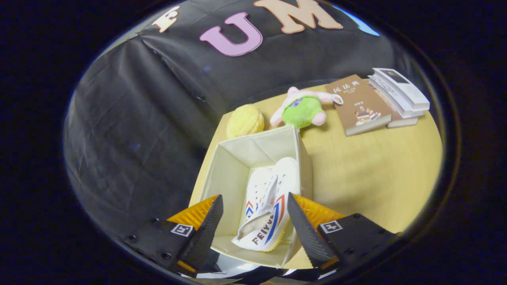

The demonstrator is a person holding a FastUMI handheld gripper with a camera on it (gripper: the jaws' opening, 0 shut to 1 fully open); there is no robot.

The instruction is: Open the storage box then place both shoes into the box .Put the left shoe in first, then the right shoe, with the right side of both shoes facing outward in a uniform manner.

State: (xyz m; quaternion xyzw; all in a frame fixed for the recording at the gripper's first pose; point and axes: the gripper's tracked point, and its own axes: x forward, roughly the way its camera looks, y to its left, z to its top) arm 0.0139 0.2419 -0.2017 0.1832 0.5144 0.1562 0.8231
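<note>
Inside the storage box [237, 158], one white shoe [273, 206] lies over a second shoe [255, 194], covering most of it. The gripper [255, 221] fingers, spread apart, mask the box's near corners. Beyond the box, its far wall cuts off the lower parts of a yellow ball [244, 120] and a plush toy [303, 111]. A brown book [358, 105] overlaps the book stack [400, 95] beside it. The desk [368, 174] runs out of sight behind the fingers.
</note>
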